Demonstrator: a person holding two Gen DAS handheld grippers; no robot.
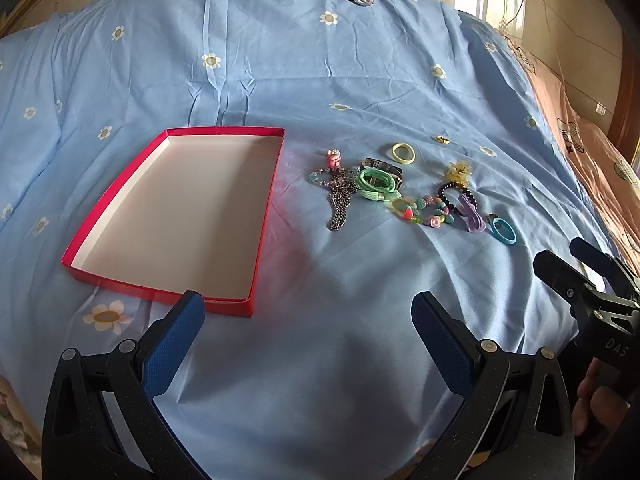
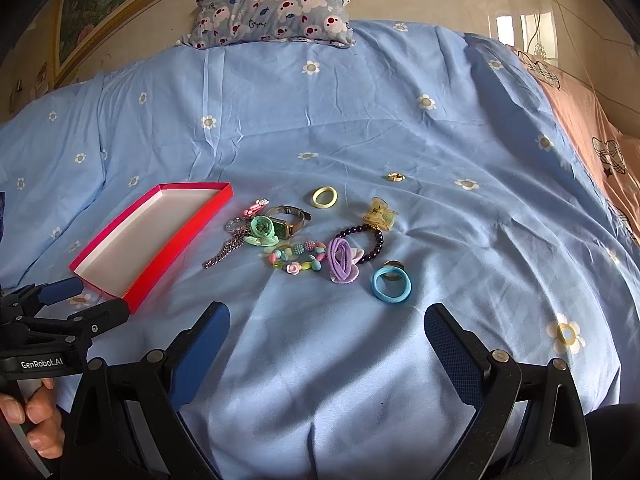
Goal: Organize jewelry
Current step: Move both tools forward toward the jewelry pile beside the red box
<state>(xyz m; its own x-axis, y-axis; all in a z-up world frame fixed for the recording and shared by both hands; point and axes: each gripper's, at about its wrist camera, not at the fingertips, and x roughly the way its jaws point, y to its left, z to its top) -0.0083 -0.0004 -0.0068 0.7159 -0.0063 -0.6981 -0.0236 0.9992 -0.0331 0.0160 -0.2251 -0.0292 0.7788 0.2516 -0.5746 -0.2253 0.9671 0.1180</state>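
You have both grippers hanging spread and empty over the bare near part of the bed. In the left wrist view the left gripper fills the bottom of the frame with only sheet between its blue pads; in the right wrist view the right gripper does the same, released and carrying nothing.

The red box lies open at centre left of the left wrist view, its white floor bare, so nothing is sorted yet by the look of it. It probably sits there so that the left gripper can reach it while the right one works the heap.

The jewelry lies loose just right of the box, at mid frame. The metal chain, green band and watch overlap in a knot nearest the box, and the bead bracelet touches the purple tie. These will likely drag each other if you lift one.

Easier first picks stand apart at the edges of the heap: the blue hair ring nearest your right gripper, the yellow hair ring above it, and the small gold ring alone towards the upper right.

Open sheet surrounds the cluster below and above, giving you room to come in low. Mind the box's near rim when you carry across.
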